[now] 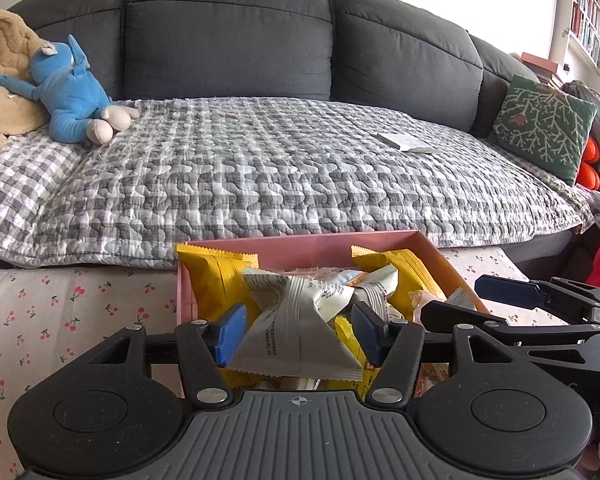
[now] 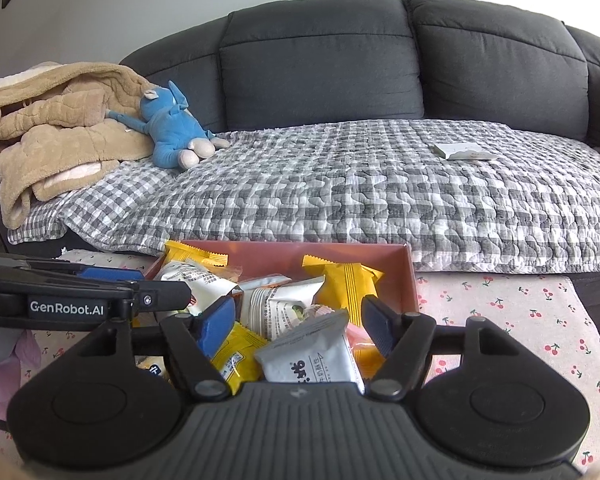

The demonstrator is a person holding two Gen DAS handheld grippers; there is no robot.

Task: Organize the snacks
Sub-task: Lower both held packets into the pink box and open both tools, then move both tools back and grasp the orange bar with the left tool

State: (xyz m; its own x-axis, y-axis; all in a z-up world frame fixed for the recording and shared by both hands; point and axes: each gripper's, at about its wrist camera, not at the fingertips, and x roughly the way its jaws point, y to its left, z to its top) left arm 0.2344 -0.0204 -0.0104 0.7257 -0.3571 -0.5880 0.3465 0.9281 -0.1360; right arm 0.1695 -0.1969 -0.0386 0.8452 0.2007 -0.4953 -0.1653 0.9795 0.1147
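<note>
Left hand-held gripper [image 1: 296, 334] stands with blue pads apart, a crinkled grey-white foil snack packet [image 1: 300, 332] lying loose between them – not pinched; the right hand-held gripper [image 2: 298, 330] is likewise open over a flat grey sachet [image 2: 312, 354]. Both packets sit atop glossy yellow pouches [image 1: 214, 284] in the shallow pink cardboard box [image 1: 300, 246] on the cherry-print cloth bench [image 1: 80, 304]. Judged step: depositing into the box – next, withdraw clear and seek any snack outside it.

Crinkled glossy foil-like snack packets, yellow [image 1: 212, 280] and white [image 1: 296, 320], fill a smooth matt pink cardboard box [image 1: 452, 268]. Beneath lies matt cherry-print cloth [image 1: 60, 304]. Far: puckered grey-checked quilted cover [image 1: 300, 168], coarse-woven dark grey sofa cushions [image 1: 228, 36], blue plush toy [image 1: 72, 92], fleecy tan blanket [image 2: 60, 120].
</note>
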